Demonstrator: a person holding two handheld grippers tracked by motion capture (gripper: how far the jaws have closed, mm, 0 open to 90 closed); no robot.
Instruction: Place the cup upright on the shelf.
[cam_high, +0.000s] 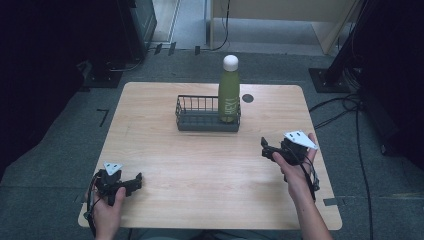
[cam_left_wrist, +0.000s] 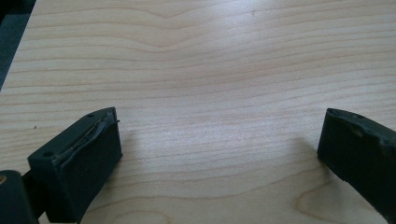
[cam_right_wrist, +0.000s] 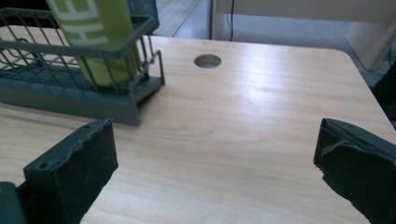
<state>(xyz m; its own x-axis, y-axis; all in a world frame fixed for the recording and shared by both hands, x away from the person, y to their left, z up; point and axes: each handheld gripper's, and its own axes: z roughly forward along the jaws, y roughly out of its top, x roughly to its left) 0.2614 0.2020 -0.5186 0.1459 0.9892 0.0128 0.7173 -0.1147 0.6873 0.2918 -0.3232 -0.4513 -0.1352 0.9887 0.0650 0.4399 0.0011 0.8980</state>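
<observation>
1. The light wood worktop (cam_high: 200, 165) fills the middle of the high view; its near edge is partly covered by the person's forearms, and the room to the left and right is too dark to make out.
2. A dark wire basket (cam_high: 200, 116) sits toward the far side of the worktop, near the centre. In the right tool's view its left part is cut off by the frame.
3. A green bottle (cam_high: 229, 95) with a white cap stands upright in the basket's right end. Its white lettering is too small to read from above, and in the right tool's view (cam_right_wrist: 100, 32) the cap and most of the lettering are cut off.
4. The right tool (cam_high: 270, 150) is held above the worktop's right side, well apart from the basket, jaws spread wide with nothing between them. The hand hides much of its body.
5. The left tool (cam_high: 135, 181) rests low at the near left corner, jaws also wide apart over bare wood.
6. A small round hole (cam_high: 248, 98) lies in the worktop just right of the basket.
</observation>
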